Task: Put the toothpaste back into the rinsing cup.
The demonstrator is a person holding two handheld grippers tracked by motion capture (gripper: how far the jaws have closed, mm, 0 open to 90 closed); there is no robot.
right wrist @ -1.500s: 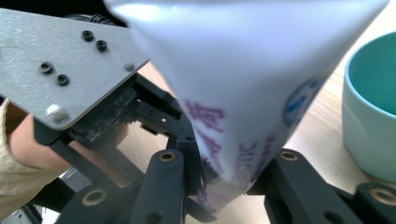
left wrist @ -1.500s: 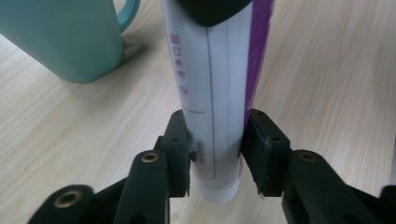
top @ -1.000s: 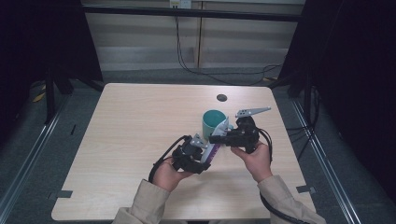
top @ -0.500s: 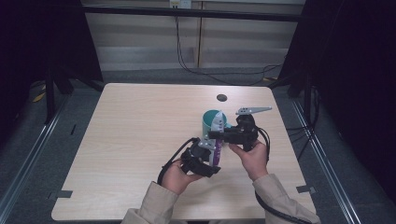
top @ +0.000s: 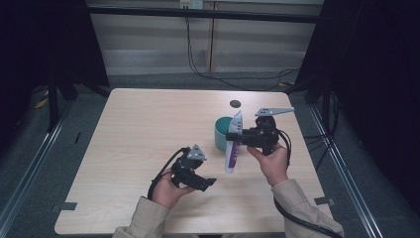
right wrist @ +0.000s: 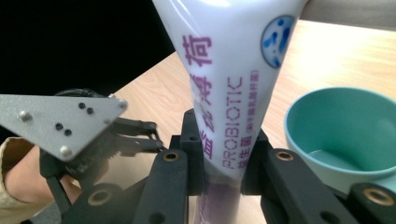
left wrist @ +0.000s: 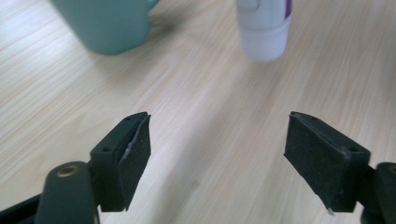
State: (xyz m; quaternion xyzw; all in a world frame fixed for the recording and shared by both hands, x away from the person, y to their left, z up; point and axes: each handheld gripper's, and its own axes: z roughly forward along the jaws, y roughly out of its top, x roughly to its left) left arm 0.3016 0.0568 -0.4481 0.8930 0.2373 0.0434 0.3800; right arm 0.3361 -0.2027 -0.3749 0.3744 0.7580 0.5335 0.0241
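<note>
While the left gripper (top: 210, 182) sits low over the near part of the surface (top: 143, 129), its jaws, which have just been opening, stand spread with bare wood between them. Just beyond, the right gripper (top: 234, 137) pinches a white and purple tube (top: 233, 145) around its middle and holds it roughly upright, cap end down, clear of the surface. Right behind the tube stands a teal cup (top: 221, 132). Farther back, a small dark round spot (top: 235, 103) marks the surface.

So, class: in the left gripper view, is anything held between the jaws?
No: the left gripper stands open over bare table.
</note>
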